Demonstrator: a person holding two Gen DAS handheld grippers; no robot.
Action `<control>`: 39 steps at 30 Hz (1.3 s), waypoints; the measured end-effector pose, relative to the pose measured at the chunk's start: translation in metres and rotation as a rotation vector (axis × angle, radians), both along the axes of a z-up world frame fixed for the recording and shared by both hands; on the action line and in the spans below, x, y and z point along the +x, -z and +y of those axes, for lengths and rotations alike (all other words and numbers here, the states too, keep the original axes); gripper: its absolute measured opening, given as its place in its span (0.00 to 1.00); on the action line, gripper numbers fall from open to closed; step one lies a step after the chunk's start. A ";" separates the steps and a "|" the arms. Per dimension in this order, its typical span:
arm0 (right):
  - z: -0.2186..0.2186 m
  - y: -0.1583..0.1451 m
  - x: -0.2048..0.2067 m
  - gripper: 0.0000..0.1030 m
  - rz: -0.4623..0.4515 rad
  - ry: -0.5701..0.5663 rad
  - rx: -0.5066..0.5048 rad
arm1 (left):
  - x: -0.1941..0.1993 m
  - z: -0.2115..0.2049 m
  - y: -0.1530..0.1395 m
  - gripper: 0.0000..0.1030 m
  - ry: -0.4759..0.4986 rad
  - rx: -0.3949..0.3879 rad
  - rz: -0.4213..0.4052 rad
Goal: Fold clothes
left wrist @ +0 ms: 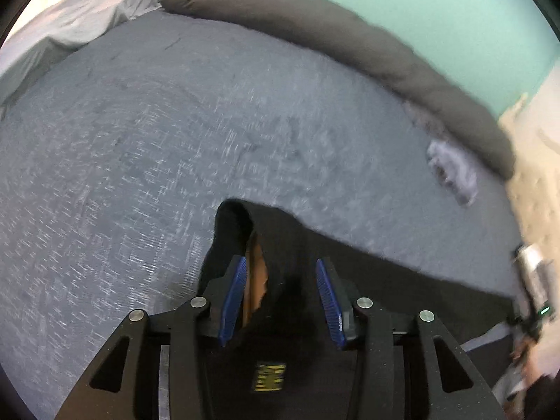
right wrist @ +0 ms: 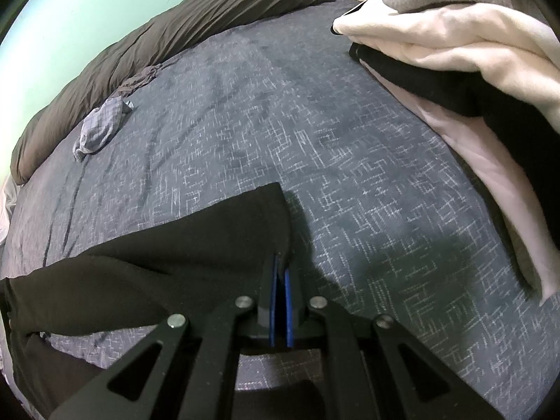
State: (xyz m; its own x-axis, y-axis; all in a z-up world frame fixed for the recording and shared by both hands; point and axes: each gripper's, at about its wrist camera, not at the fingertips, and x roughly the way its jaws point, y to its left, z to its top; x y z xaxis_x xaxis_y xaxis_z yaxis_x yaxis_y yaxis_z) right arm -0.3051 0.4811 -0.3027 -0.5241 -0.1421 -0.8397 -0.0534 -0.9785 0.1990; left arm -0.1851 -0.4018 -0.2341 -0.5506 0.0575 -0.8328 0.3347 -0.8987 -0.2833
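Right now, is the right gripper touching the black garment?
Touching. The right wrist view shows the right gripper with its jaws shut on the edge of the black garment, no gap between.

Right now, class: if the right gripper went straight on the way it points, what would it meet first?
The right gripper is shut on the black garment's corner. Past that corner, its line runs over the patterned blue-grey bedspread, which it would probably meet first, though depth is unclear.
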 end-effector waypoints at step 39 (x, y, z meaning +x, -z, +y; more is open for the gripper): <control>-0.002 -0.007 -0.051 0.16 -0.047 -0.085 -0.046 | -0.005 -0.035 0.017 0.29 -0.093 -0.026 -0.058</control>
